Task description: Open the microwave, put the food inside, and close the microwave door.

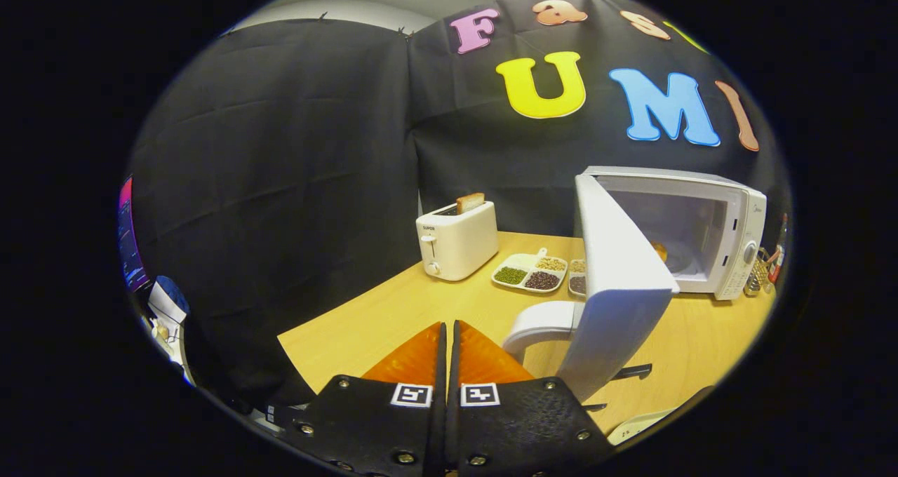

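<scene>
Fingers (449, 337) together, empty; microwave (708, 231) door (617, 287) open, food (659, 251) apparently inside.

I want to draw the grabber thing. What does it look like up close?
The two-finger gripper has two wedge-shaped fingers that taper to points and lie side by side. Each finger grows out of a black, rough-textured mounting block fastened with small round silver screws. On top of each block sits a little square black-and-white marker.
</scene>
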Demonstrator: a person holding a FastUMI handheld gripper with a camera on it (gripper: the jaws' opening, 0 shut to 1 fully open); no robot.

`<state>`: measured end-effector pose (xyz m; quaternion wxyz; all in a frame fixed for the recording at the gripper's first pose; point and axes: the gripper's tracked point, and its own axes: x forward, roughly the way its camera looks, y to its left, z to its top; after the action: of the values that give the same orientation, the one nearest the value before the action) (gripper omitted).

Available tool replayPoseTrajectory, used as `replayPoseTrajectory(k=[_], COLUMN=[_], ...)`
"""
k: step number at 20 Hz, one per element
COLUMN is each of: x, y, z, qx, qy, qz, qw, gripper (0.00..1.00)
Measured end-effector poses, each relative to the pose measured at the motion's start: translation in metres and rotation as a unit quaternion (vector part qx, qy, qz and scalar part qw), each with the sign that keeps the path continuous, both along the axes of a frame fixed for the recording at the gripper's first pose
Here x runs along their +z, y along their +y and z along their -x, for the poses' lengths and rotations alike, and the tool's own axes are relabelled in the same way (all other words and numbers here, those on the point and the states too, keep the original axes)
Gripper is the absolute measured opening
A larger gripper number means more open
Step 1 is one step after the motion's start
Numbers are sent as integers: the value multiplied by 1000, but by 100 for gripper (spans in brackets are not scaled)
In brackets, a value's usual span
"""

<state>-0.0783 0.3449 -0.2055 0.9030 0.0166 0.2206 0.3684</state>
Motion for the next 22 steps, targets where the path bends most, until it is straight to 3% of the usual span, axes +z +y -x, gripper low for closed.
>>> replayPoseTrajectory(k=[22], x=[-7], y=[-157], z=[-104], qx=[-145], qy=[-2], qz=[28], qw=[989], gripper=[1])
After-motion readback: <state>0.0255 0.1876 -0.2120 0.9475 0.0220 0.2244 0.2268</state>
